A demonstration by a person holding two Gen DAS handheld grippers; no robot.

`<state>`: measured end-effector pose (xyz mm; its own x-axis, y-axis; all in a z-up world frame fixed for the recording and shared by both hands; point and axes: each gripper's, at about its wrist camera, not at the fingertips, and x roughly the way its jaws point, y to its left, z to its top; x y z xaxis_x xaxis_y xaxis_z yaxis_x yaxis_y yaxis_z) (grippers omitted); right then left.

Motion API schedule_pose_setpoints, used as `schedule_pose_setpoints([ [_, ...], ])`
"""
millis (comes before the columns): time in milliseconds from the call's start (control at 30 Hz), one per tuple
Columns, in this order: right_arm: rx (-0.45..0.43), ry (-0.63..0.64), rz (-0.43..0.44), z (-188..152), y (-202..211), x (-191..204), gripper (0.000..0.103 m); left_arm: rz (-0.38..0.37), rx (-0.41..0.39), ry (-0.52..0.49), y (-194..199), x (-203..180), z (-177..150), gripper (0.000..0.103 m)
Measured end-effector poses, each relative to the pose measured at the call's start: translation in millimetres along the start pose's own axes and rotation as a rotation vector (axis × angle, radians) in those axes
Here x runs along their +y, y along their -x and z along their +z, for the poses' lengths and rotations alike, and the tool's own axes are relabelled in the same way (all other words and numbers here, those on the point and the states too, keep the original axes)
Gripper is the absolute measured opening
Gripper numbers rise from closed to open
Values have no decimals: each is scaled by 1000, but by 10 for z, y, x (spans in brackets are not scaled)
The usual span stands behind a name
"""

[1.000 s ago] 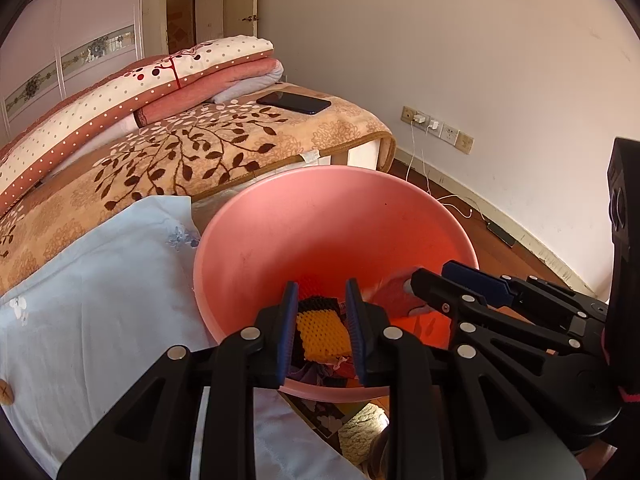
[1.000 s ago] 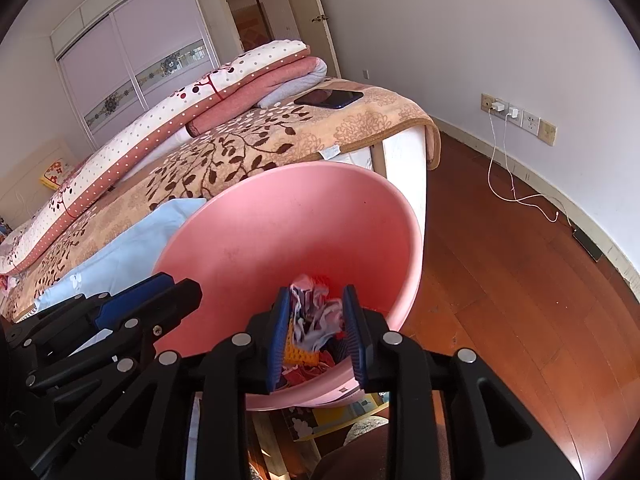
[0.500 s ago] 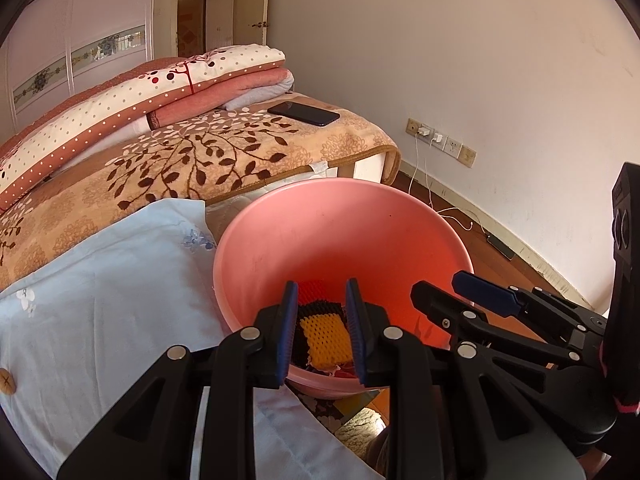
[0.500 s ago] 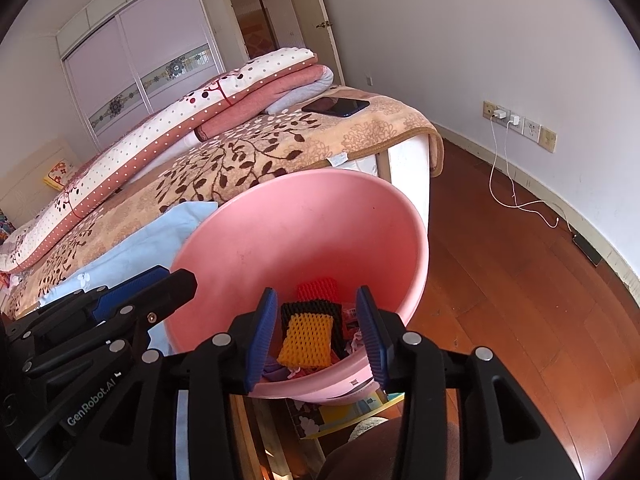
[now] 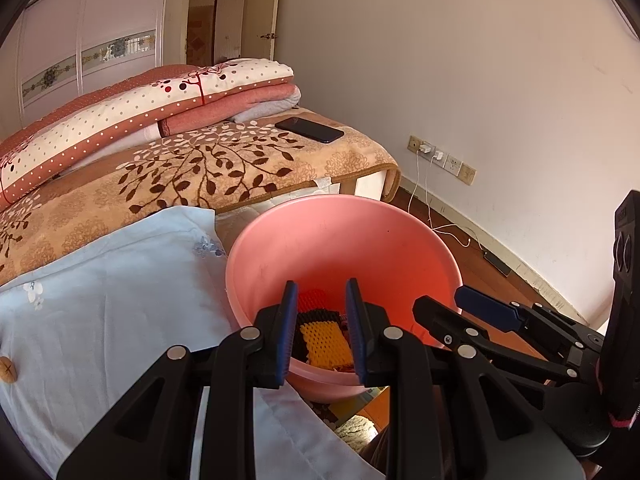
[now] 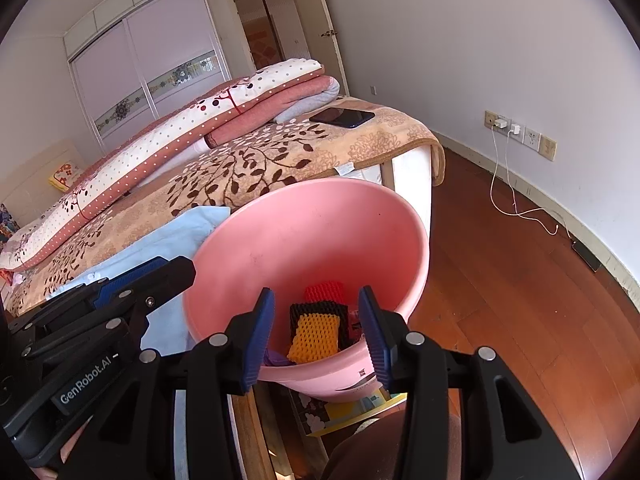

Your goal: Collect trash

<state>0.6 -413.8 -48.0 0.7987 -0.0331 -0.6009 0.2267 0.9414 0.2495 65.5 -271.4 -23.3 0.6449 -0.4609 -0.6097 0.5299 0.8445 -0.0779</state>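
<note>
A pink plastic basin [image 5: 340, 200] [image 6: 320, 184] stands at the bed's corner. In its bottom lie a yellow foam net [image 5: 326, 342] [image 6: 316, 334], a black one [image 6: 316, 309] and a red one [image 6: 324, 290], with a crumpled wrapper [image 6: 354, 320] beside them. My right gripper [image 6: 316, 292] [image 5: 440, 300] hovers over the basin's near rim. Its jaws are opening and nothing is between the pads. My left gripper [image 5: 321, 285] [image 6: 176, 268] hangs next to it over the same rim, open, holding nothing. The nets only show through the gaps.
The bed has a leaf-patterned blanket [image 5: 208, 172], folded quilts [image 5: 140, 108] and a black phone [image 5: 310, 129]. A light blue cloth [image 5: 100, 300] lies left of the basin. Right of it is wooden floor [image 6: 500, 280], with charger cables [image 6: 504, 184] along the wall.
The right jaws opened and let go of the crumpled wrapper, which now lies in the basin. Both grippers drew back and up, so the basin looks smaller.
</note>
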Motion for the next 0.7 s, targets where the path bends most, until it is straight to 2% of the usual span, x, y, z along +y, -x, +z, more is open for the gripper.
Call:
schedule_pose_setpoints([
  [700, -96, 38, 0, -12, 329, 225, 53, 6, -66, 63, 305, 134, 18, 25],
])
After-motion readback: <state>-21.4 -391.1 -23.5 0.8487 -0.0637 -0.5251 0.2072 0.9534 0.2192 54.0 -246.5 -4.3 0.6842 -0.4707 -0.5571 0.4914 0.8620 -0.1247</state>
